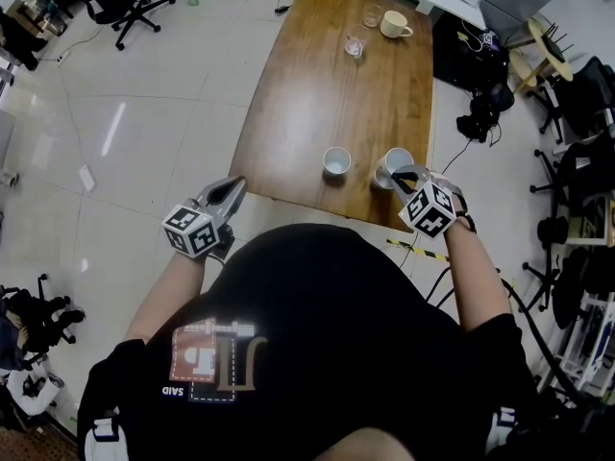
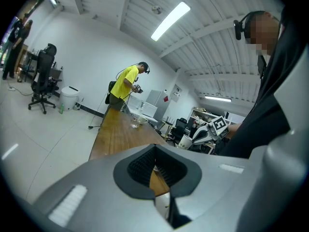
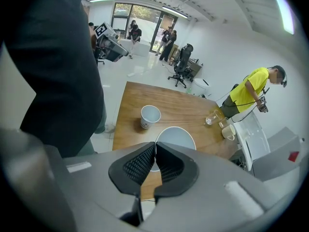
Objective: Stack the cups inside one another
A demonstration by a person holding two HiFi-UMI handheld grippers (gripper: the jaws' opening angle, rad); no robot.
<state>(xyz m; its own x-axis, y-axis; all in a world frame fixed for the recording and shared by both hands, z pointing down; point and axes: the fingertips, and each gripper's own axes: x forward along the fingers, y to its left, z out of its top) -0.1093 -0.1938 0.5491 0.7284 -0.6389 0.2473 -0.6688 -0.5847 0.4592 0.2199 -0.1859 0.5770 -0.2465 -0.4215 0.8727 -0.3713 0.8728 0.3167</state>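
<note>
On the wooden table (image 1: 327, 94), 2 white paper cups stood upright near the edge closest to the person, side by side and apart. The right gripper (image 3: 154, 146) had its jaws pressed together on the near rim of the right cup (image 1: 392, 159), with the cup's wall pinched between the pads; the cup's base was on the tabletop. The left cup (image 1: 336, 161) stood free, empty and touched by nothing.

The left gripper (image 2: 154, 149) had its jaws closed with nothing between them. In the head view it was held off the table's near left corner, over the tiled floor (image 1: 144, 142), tips pointing towards the table.

At the table's far end stood 2 clear glasses, glass 1 (image 1: 356, 44) and glass 2 (image 1: 372, 14), and a cream mug (image 1: 394, 25) just beside the latter. A person in a yellow shirt (image 2: 126, 83) stood beyond that far end. An office chair (image 1: 130, 8) was on the floor, well apart from the table.
</note>
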